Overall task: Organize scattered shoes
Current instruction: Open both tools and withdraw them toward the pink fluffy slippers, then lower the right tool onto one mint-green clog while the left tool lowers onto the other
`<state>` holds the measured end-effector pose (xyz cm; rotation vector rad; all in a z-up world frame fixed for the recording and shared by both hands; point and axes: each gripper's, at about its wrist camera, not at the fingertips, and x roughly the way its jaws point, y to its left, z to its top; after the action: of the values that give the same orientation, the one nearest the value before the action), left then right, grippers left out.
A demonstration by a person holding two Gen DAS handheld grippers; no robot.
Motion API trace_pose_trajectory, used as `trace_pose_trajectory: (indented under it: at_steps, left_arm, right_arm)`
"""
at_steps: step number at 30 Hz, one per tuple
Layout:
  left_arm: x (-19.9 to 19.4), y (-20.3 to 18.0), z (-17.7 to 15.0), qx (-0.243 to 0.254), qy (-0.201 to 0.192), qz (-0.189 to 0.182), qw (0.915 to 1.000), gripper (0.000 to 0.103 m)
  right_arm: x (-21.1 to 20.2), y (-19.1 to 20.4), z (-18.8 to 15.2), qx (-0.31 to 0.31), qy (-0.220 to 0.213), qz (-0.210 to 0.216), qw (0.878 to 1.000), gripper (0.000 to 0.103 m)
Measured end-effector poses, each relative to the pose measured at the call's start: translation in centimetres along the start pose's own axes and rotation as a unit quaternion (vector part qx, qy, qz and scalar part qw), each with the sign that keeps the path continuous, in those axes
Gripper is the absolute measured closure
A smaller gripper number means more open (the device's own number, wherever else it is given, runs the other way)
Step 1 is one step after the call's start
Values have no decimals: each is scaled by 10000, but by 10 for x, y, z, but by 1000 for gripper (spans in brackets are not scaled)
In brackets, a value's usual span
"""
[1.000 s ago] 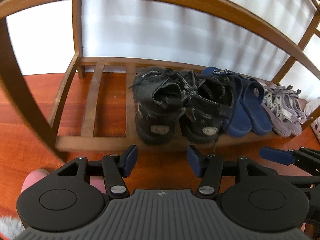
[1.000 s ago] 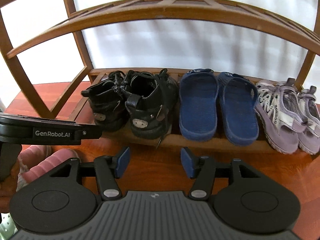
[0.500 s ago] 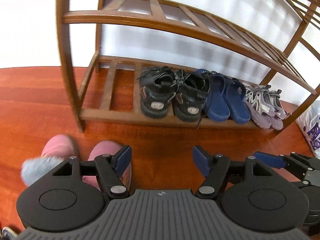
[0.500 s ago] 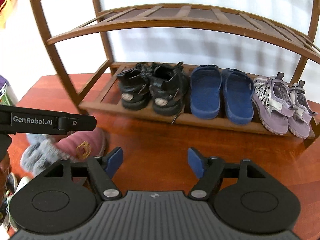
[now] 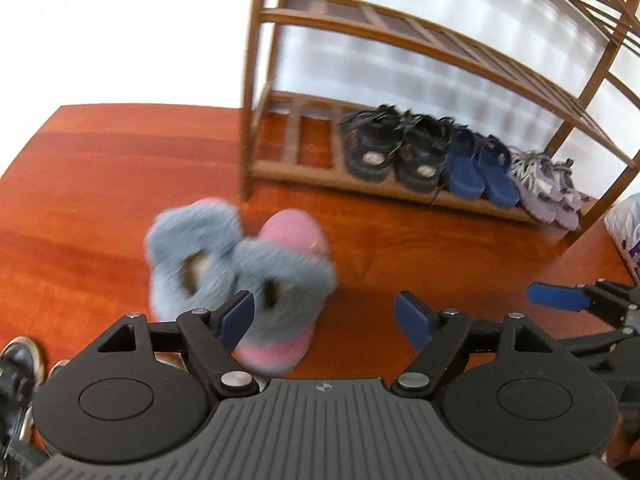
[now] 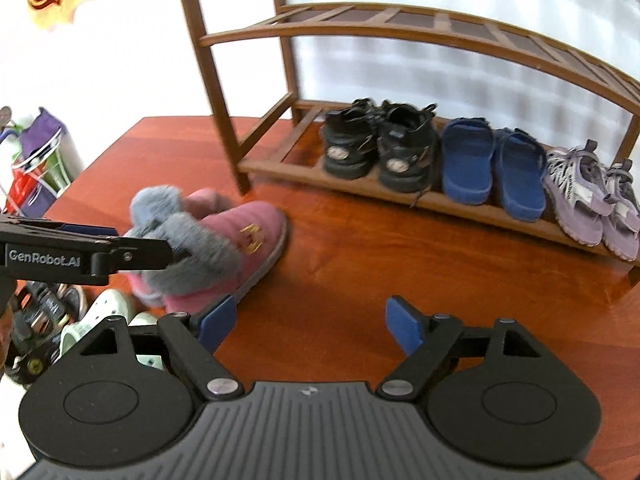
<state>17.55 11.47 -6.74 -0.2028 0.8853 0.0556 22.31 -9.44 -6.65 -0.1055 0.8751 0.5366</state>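
A pair of pink slippers with grey fur collars (image 5: 244,256) lies on the red wood floor in front of the wooden shoe rack (image 5: 248,92); it also shows in the right wrist view (image 6: 216,240). The rack's bottom shelf holds black shoes (image 6: 376,144), blue slides (image 6: 492,164) and lilac sneakers (image 6: 588,196). My left gripper (image 5: 326,322) is open and empty, just above the near slipper's heel. My right gripper (image 6: 310,324) is open and empty, to the right of the slippers over bare floor.
More loose shoes lie at the lower left: a pale green clog (image 6: 104,316) and dark sandals (image 6: 36,328). Bags (image 6: 36,164) stand by the left wall. A white bag (image 5: 626,236) sits right of the rack. The rack's upper shelves (image 6: 400,24) hold nothing.
Both grippers have pulled back and up from the rack and swung left. The pink slippers have come into full view below the left gripper. Both grippers stay open.
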Motion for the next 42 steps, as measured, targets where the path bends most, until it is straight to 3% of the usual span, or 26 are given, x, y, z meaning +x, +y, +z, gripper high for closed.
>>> trace_pose_trajectory:
  at_steps: [11, 23, 27, 32, 38, 40, 42]
  left_arm:
    - [-33, 72, -54, -42, 150, 467, 9988, 23]
    - [-22, 117, -80, 758, 441, 595, 9944, 23]
    - [-10, 122, -86, 945, 576, 575, 9922, 25]
    - [-2, 125, -93, 1048, 679, 596, 9904, 37]
    - [6, 125, -98, 1251, 684, 597, 9880, 46]
    - [8, 124, -100, 1298, 671, 507, 9880, 54]
    - [10, 124, -100, 1292, 675, 476, 9882, 63]
  right_arm:
    - [1, 39, -33, -226, 204, 246, 9992, 16]
    - [22, 84, -58, -403, 426, 439, 9973, 16]
    - [29, 96, -65, -456, 489, 477, 9966, 16]
    - [43, 111, -74, -579, 616, 607, 9946, 17]
    - [58, 130, -83, -814, 731, 717, 9914, 27]
    - [64, 136, -86, -903, 793, 734, 9900, 36]
    - [69, 138, -87, -938, 846, 728, 9893, 52]
